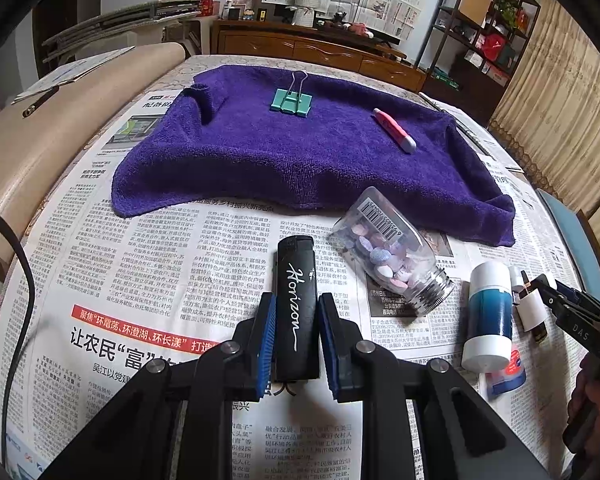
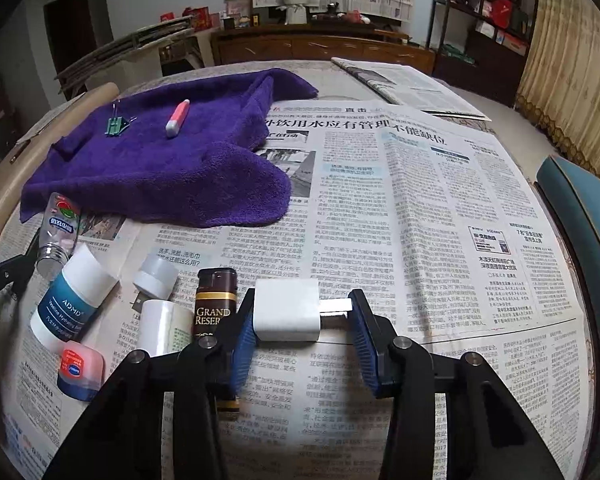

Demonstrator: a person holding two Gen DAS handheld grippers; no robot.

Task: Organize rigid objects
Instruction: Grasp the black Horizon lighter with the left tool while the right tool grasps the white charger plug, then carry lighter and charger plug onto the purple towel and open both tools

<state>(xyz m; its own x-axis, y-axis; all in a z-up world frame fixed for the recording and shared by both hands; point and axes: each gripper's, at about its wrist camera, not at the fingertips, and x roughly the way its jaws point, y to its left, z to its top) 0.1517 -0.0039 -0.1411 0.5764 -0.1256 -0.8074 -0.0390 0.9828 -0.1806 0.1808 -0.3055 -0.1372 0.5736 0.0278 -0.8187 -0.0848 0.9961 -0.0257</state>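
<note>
Here | left tongs [image 1: 294, 334]: closed around a black plastic lighter [image 1: 295, 304] lettered "Horizon", over the newspaper-covered tabletop [image 1: 140, 272] | right tongs [image 2: 302, 330]: a white square charger plug [image 2: 287, 309] is clamped, prongs against the right pad | purple terry towel [image 1: 300, 160]: a teal binder clip [image 1: 292, 100] and a pink-and-white pen-like stick [image 1: 394, 130] are carried, well apart

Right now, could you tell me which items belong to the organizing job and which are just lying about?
Job: black lighter between left gripper pads; white charger in right gripper; pill bottle; binder clip; pink pen.
Lying about: purple towel; newspaper.
</note>
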